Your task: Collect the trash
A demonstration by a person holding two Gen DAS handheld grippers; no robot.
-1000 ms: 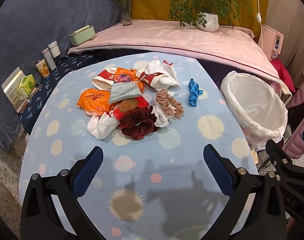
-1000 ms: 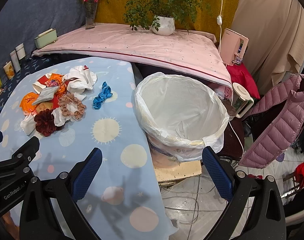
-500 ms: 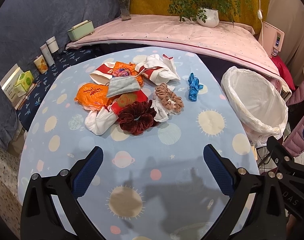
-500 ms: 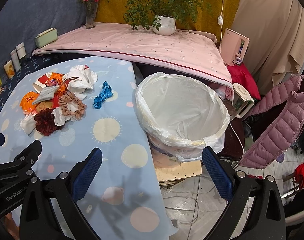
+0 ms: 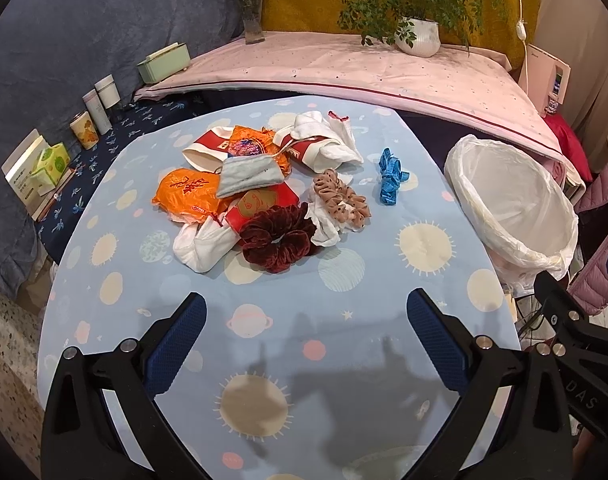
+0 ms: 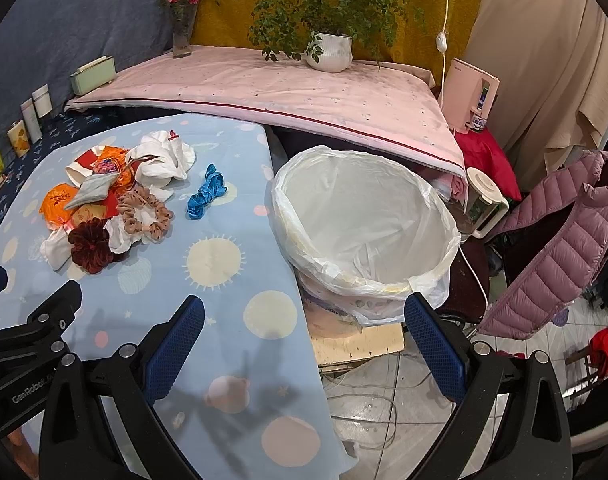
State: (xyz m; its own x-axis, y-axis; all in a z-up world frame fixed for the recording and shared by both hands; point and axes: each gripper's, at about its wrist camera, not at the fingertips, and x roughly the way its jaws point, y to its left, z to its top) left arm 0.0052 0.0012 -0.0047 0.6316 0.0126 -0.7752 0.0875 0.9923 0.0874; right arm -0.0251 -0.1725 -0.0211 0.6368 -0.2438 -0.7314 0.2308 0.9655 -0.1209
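Observation:
A pile of trash lies on the blue tablecloth (image 5: 288, 320): an orange wrapper (image 5: 186, 194), a red packet (image 5: 260, 204), a grey mask (image 5: 250, 174), white crumpled tissues (image 5: 202, 246), mixed with a dark red scrunchie (image 5: 278, 238), a tan dotted scrunchie (image 5: 341, 196) and a blue ribbon (image 5: 389, 176). The white-lined trash bin (image 6: 363, 224) stands right of the table. My left gripper (image 5: 305, 336) is open and empty, well short of the pile. My right gripper (image 6: 302, 336) is open and empty, over the table's right edge near the bin.
A pink-covered ledge (image 5: 363, 68) behind the table holds a potted plant (image 5: 417, 34), a flower vase (image 5: 252, 26) and a green box (image 5: 164, 62). Cups and tissue boxes (image 5: 48, 164) line the left. A pink jacket (image 6: 563, 248) hangs at the right.
My left gripper has drawn back slightly, so the pile sits a little farther away in its view. The right view has barely shifted.

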